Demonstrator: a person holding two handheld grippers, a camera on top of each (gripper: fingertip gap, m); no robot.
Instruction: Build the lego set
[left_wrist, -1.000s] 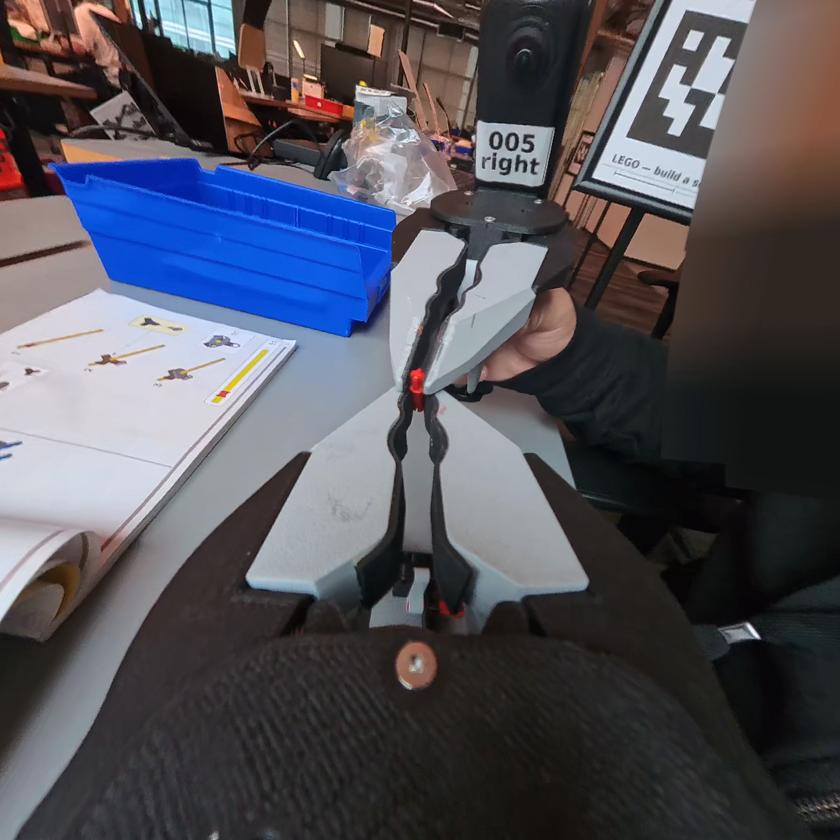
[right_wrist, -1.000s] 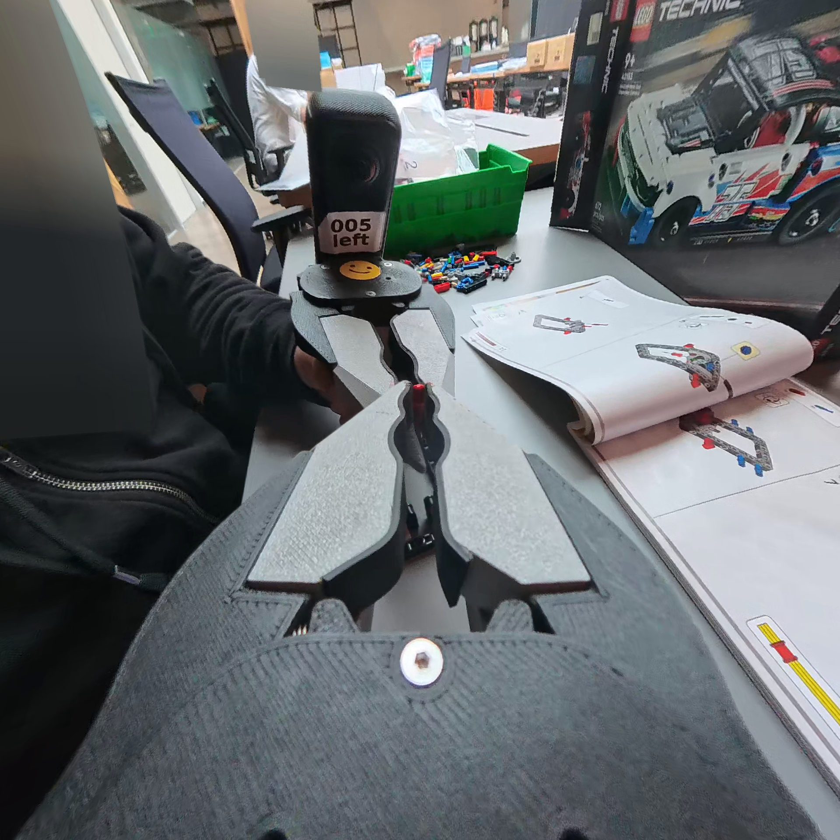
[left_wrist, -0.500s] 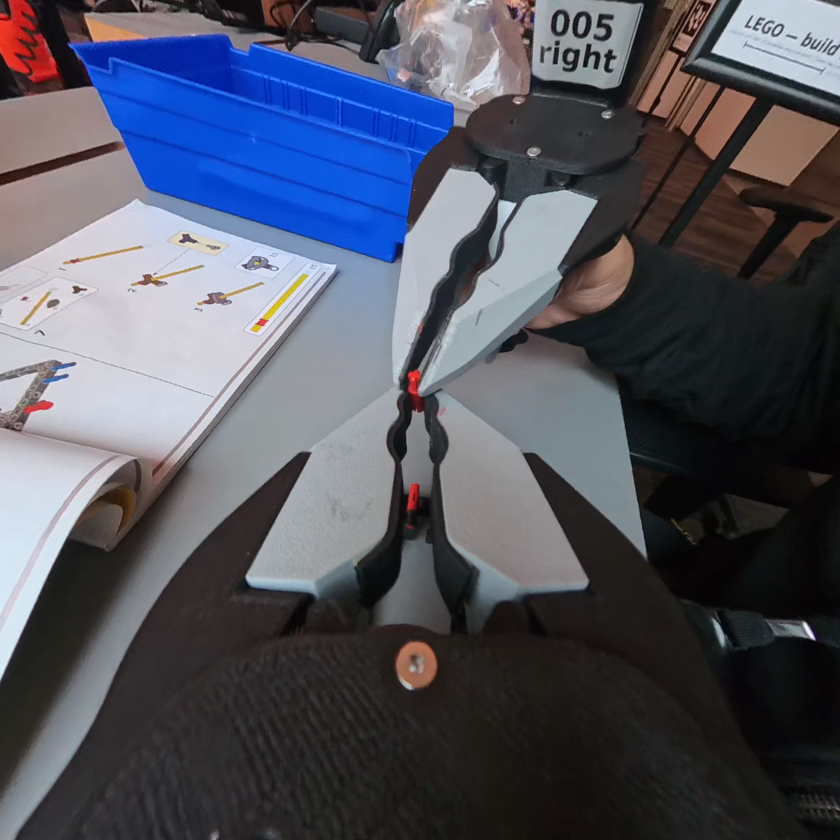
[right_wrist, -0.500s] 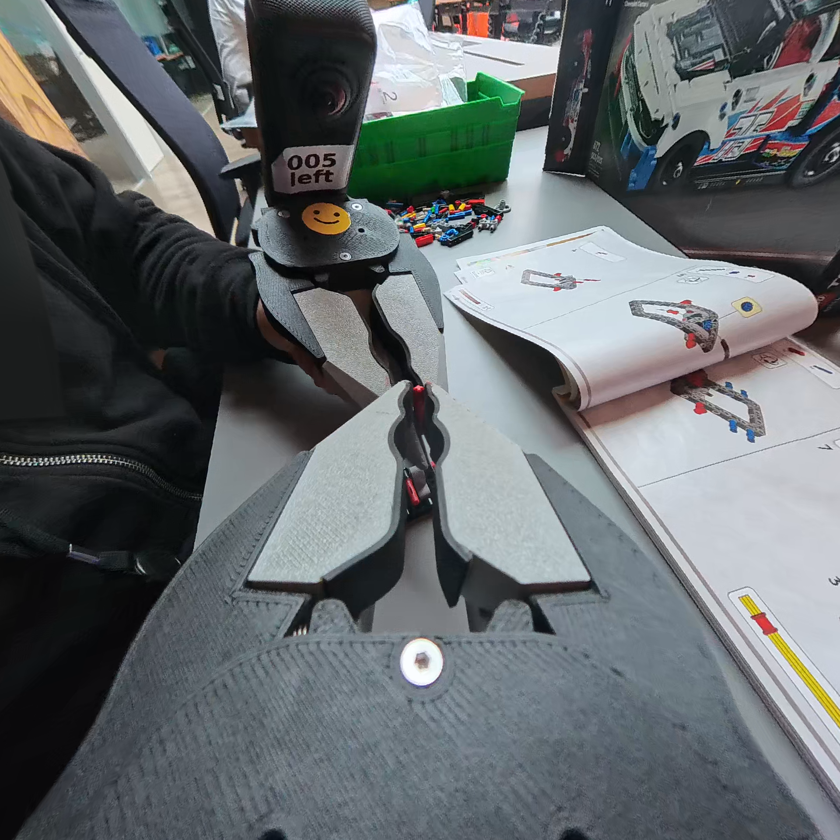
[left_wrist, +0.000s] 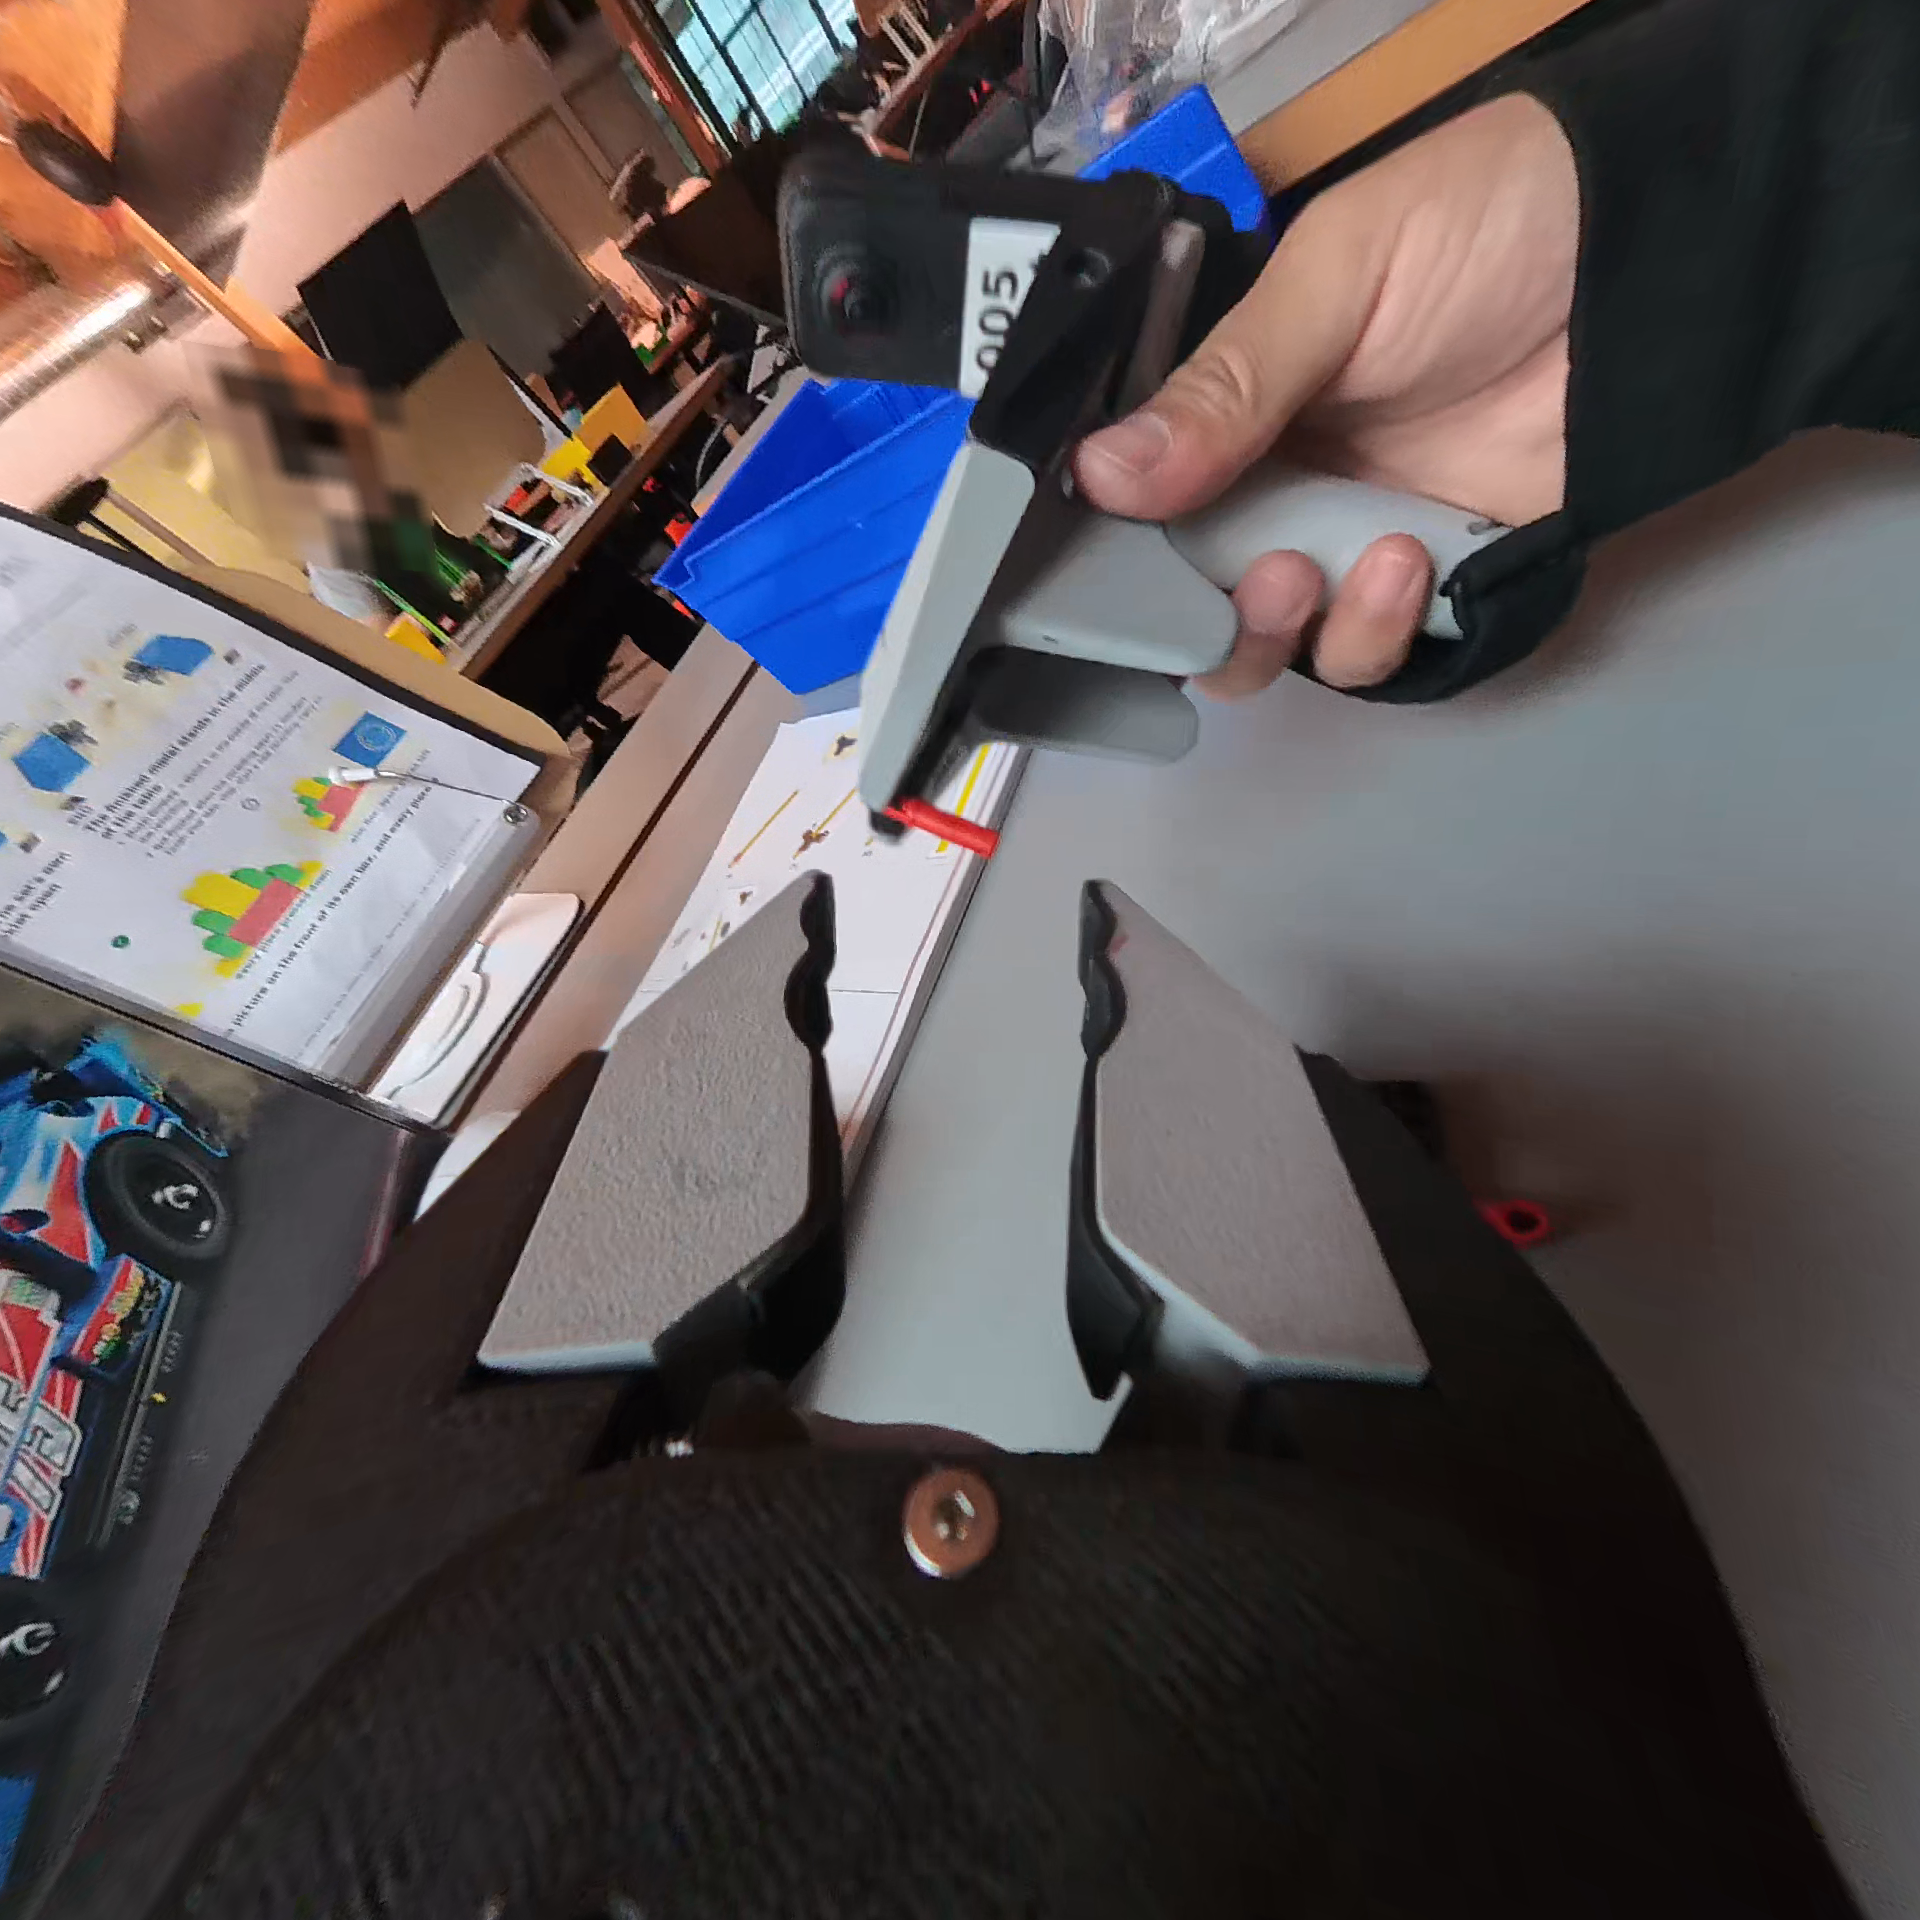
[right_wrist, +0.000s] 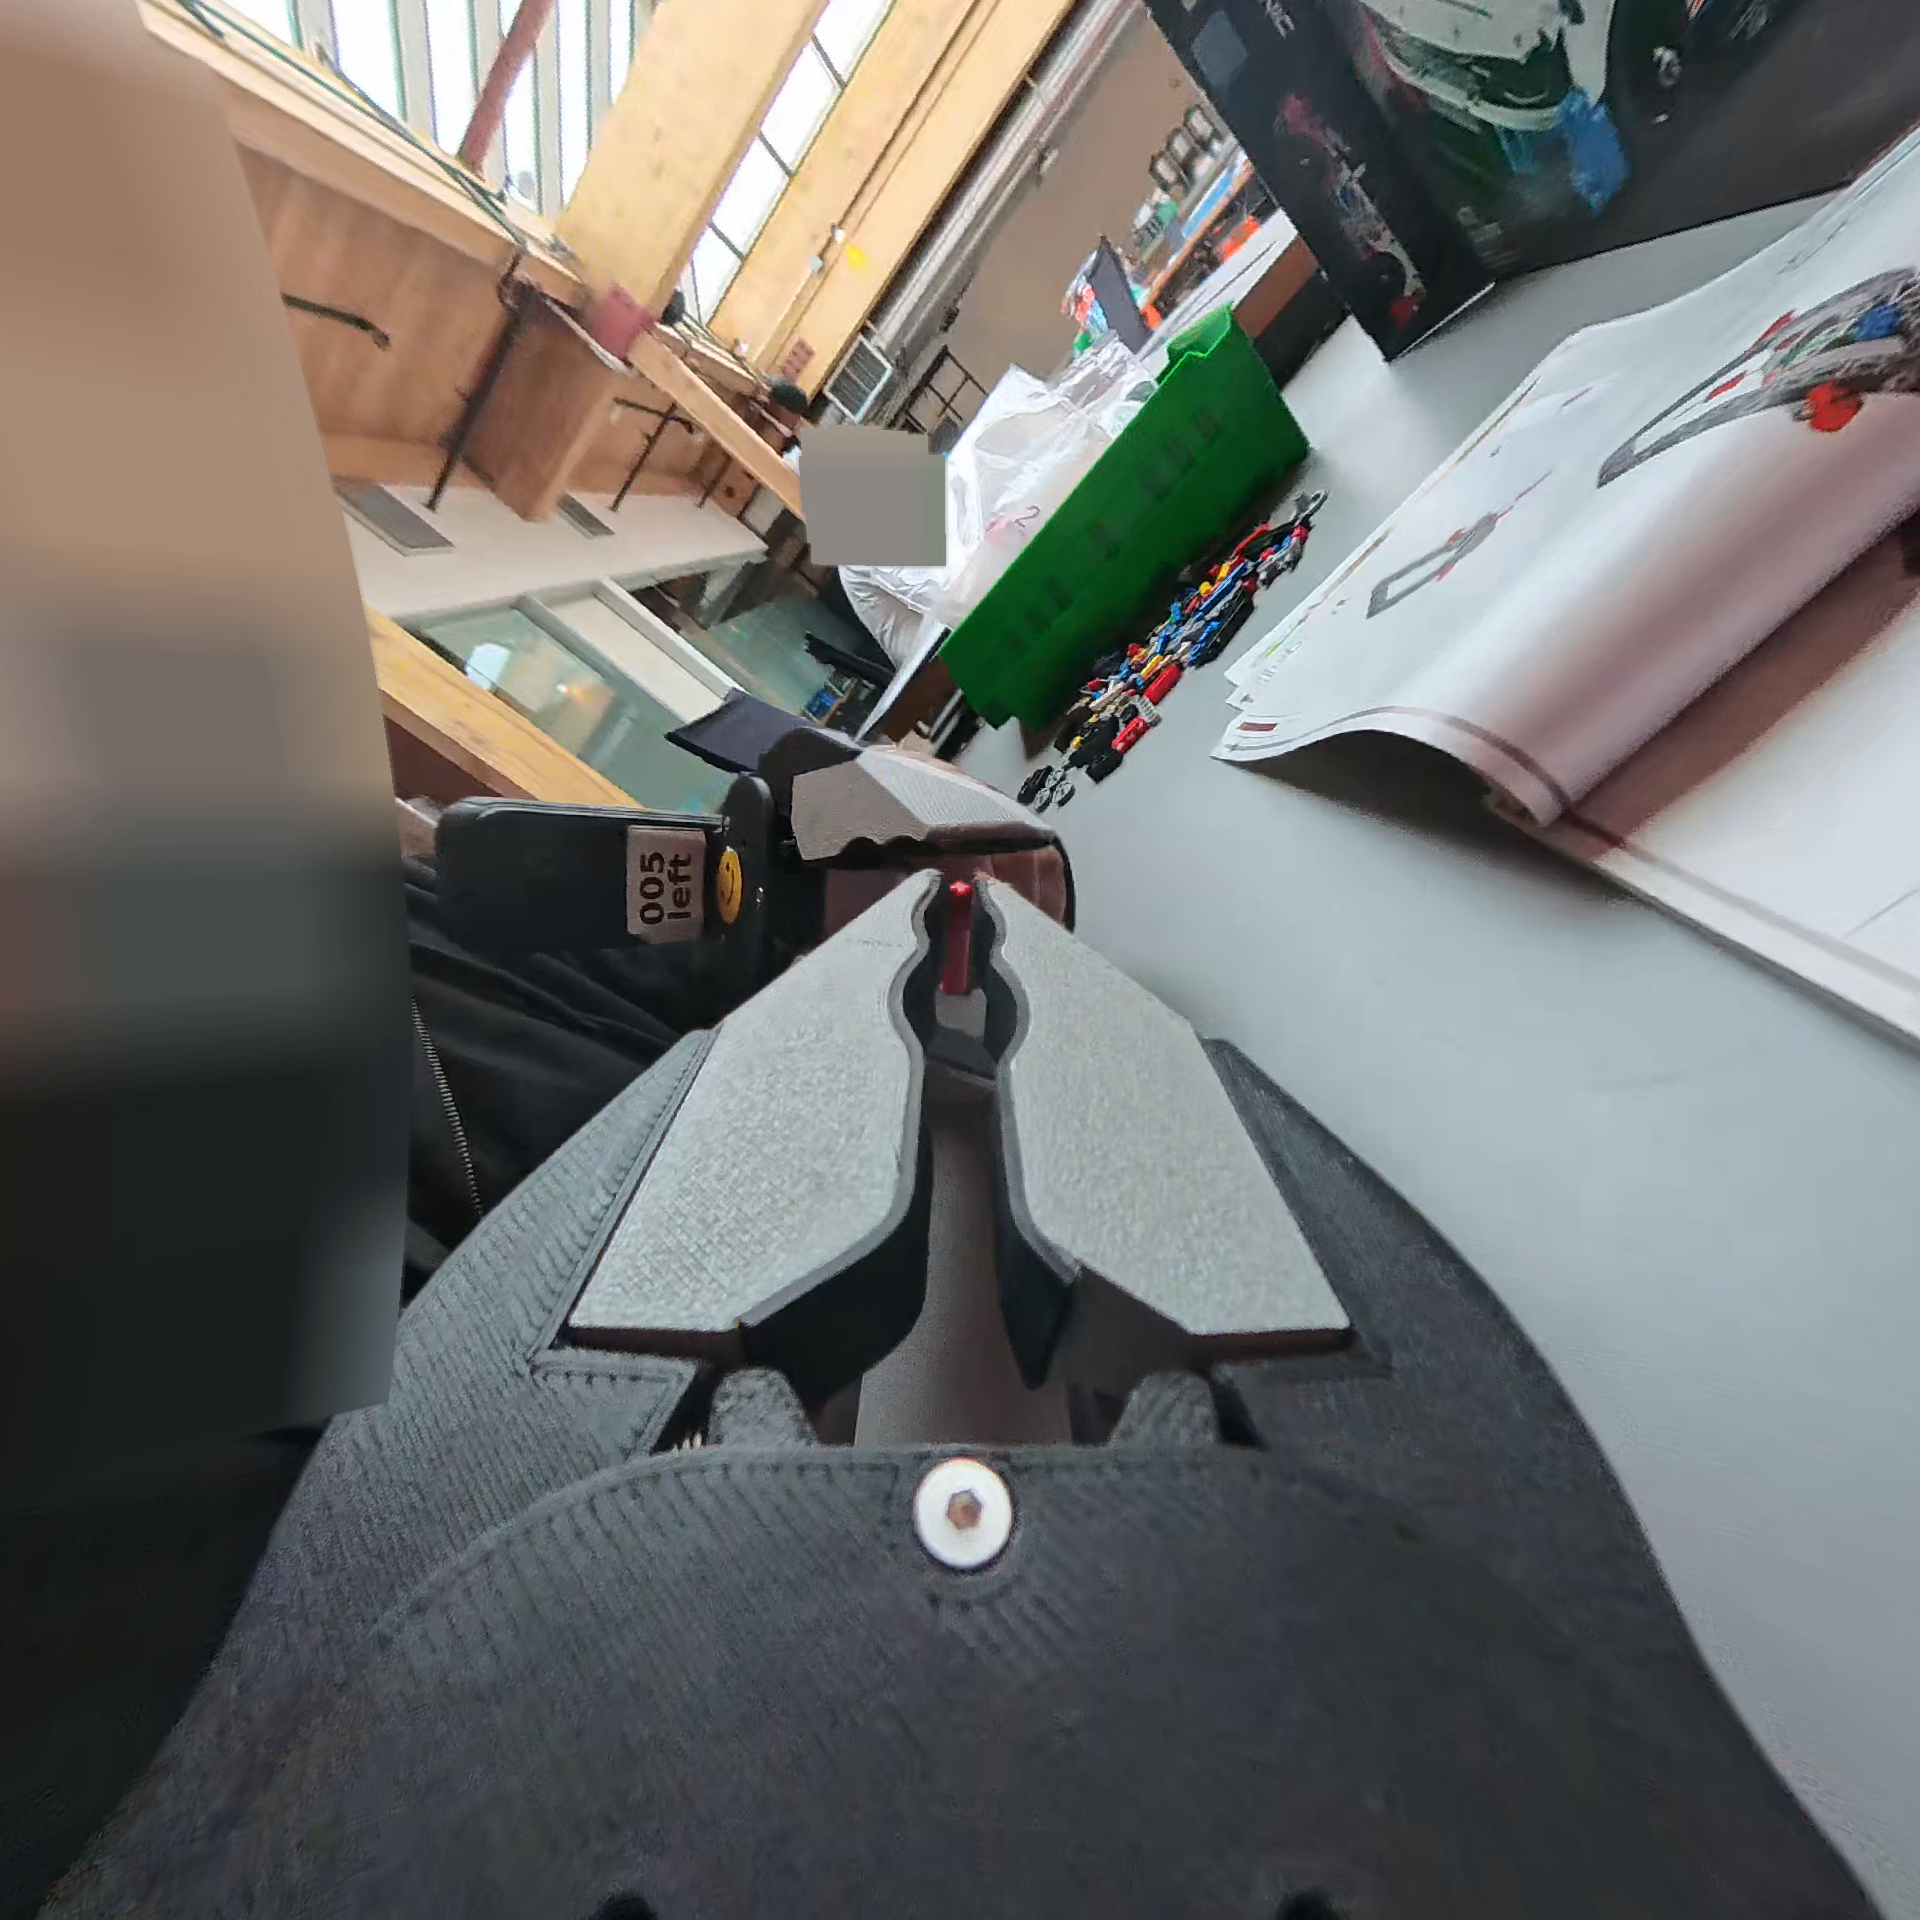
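Note:
My right gripper (right_wrist: 956, 896) is shut on a small red pin (right_wrist: 956, 935) that sticks out past its tips, with a dark piece behind it between the jaws. In the left wrist view the right gripper (left_wrist: 891, 816) is held in a hand above the grey table (left_wrist: 1558, 935), the red pin (left_wrist: 943, 821) pointing sideways from its tips. My left gripper (left_wrist: 956, 899) is open and empty just below that pin, not touching it. It also shows in the right wrist view (right_wrist: 935, 831), right behind the pin. A small red piece (left_wrist: 1515, 1218) lies on the table to the right.
An open instruction booklet (right_wrist: 1558, 623) lies on the table. A green bin (right_wrist: 1132, 540) stands behind a pile of loose pieces (right_wrist: 1174, 665). A blue bin (left_wrist: 821, 520), a sign board (left_wrist: 208, 810) and the set's box (left_wrist: 94, 1247) are also around. The grippers are tip to tip, or close to it.
My left gripper has opened and let go of the red pin. The right gripper keeps it. Both grippers have rolled sideways, and a small red piece now shows on the table.

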